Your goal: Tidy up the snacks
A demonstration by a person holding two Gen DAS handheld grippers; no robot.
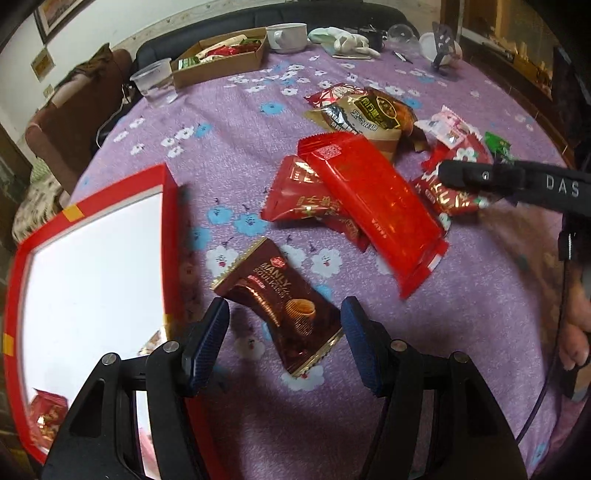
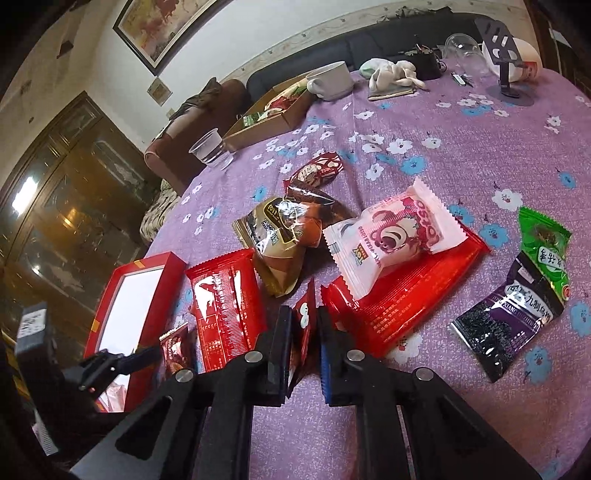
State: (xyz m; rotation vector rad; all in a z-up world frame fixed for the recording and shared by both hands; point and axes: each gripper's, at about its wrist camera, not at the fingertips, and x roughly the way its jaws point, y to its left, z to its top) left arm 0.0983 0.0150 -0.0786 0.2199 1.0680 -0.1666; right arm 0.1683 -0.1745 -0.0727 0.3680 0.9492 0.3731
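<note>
A brown Manly biscuit packet [image 1: 284,314] lies on the purple flowered tablecloth [image 1: 229,147], next to a red box with a white inside [image 1: 92,277]. My left gripper [image 1: 284,328] stands open over it, one finger on each side of the packet, pads apart from it. My right gripper [image 2: 304,313] is shut on a small red packet [image 2: 307,297] standing on edge between its pads. In the left wrist view the right gripper [image 1: 465,177] reaches in from the right onto that red packet [image 1: 454,197]. Several snack packets lie around, among them a long red one [image 1: 373,206].
Loose packets include a pink bear one [image 2: 391,236], a wide red one [image 2: 410,299], a purple-black one [image 2: 509,317], a green one [image 2: 543,247] and a gold-brown one [image 2: 280,236]. A cardboard tray [image 1: 221,62], plastic cup [image 1: 153,79] and white mug [image 1: 288,35] stand at the back.
</note>
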